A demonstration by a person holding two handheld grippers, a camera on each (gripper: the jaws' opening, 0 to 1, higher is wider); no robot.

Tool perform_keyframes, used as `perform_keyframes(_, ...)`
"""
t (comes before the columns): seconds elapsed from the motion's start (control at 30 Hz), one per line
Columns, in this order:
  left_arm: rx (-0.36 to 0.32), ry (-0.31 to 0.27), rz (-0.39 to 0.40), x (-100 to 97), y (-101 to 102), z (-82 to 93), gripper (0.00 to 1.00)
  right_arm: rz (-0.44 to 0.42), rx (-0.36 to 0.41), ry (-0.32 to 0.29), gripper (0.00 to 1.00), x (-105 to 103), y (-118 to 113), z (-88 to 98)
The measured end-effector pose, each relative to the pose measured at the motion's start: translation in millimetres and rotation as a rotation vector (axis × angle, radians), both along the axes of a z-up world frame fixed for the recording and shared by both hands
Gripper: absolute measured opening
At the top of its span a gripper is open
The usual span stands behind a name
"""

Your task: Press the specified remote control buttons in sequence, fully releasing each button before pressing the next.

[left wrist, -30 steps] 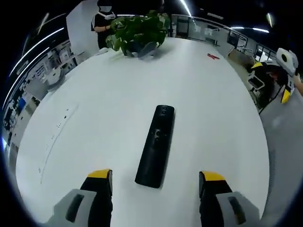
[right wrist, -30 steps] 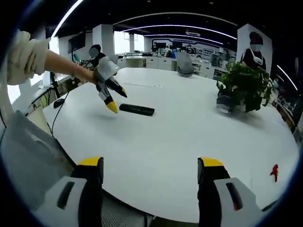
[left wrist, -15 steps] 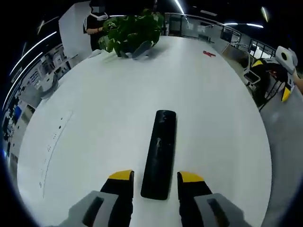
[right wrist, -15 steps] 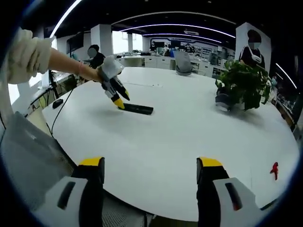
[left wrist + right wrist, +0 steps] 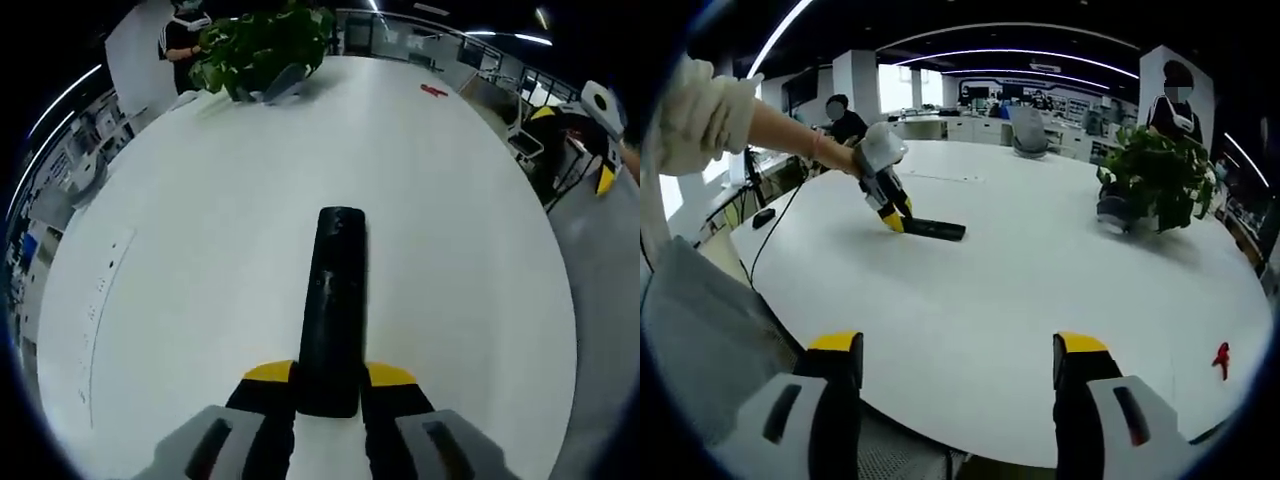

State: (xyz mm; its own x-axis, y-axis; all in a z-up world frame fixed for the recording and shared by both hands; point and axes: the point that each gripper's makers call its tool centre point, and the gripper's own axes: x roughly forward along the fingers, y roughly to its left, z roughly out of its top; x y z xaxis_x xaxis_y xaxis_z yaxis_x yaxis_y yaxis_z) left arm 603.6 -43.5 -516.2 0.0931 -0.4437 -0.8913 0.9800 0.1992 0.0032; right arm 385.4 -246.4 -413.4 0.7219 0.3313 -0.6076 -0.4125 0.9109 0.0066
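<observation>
Lying flat near the middle of the white table (image 5: 180, 230): one black remote control (image 5: 333, 300), long and slim, its near end set between the yellow tips of the left gripper (image 5: 330, 374).

Left gripper, one: jaws drawn narrow against either side of the remote's near end, apparently clamping it. Judged purpose: to steady the remote so that it does not slide when a button is pressed. In the right gripper view the same gripper (image 5: 896, 215) meets the end of the remote (image 5: 932, 229), held by a person's hand and pale sleeve (image 5: 700, 120).

Right gripper, one (image 5: 957, 345): jaws spread wide, holding nothing, hanging at the table's near edge well apart from the remote. Judged purpose: kept free as the pressing tool; no button is yet touched.

Potted plant, one (image 5: 1155, 180): leafy, standing toward the far side of the table, clear of the work.

Small red object, one (image 5: 1220, 362): lying near the table's edge; kind cannot be told.

Faint printed markings, one strip (image 5: 100, 300), along the table surface beside the remote.

Persons in the background, at least two (image 5: 845, 120), standing beyond the table.
</observation>
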Motion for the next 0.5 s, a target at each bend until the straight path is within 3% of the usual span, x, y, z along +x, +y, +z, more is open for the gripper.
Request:
perform_keyframes(0.17,0.023,0.004,-0.021,-0.2,0,-0.1,0.25,0.003,0.001,0.003,0.79,0,0,-0.5)
perform_keyframes(0.4,0.082,-0.035,-0.058,-5.8,1,0.1,0.23,0.003,0.015,0.0,0.76,0,2,0.8)
perform_keyframes(0.5,0.109,-0.018,-0.05,-12.9,3,-1.0,0.23,0.003,0.018,-0.005,0.76,0,2,1.7)
